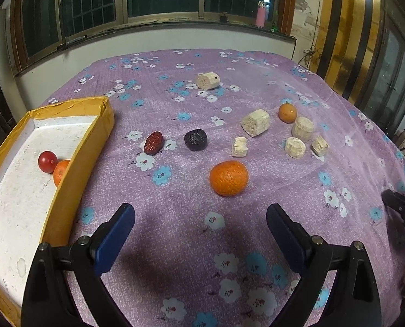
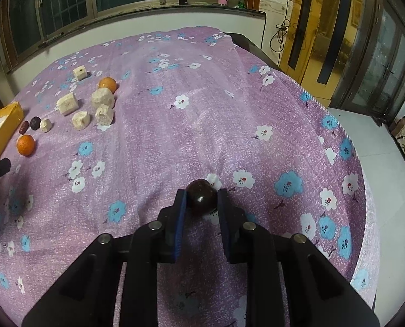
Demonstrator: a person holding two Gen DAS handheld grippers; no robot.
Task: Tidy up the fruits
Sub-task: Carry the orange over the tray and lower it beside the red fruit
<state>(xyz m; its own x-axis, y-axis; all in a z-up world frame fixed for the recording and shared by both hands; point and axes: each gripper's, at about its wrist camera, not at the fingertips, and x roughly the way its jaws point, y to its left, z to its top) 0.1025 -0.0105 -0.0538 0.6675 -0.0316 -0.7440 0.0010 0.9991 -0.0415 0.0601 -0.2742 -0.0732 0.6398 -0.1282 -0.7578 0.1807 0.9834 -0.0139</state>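
The right gripper (image 2: 201, 197) is clenched on a dark round fruit (image 2: 201, 196), at the very tips of its blue pads, low over the flowered cloth (image 2: 202, 109); the fruit is almost a ball, so I see no clear long axis and cannot say which way it points. The risk, I think, is that so smooth and round a fruit squirts out of a tip grip when lifted, then rolls toward the near table edge. The left gripper (image 1: 200, 214) is released and empty, just behind the large orange (image 1: 229, 177); the yellow box (image 1: 93, 133), well apart at the left, holds a red fruit (image 1: 47, 161) and a small orange (image 1: 60, 171).
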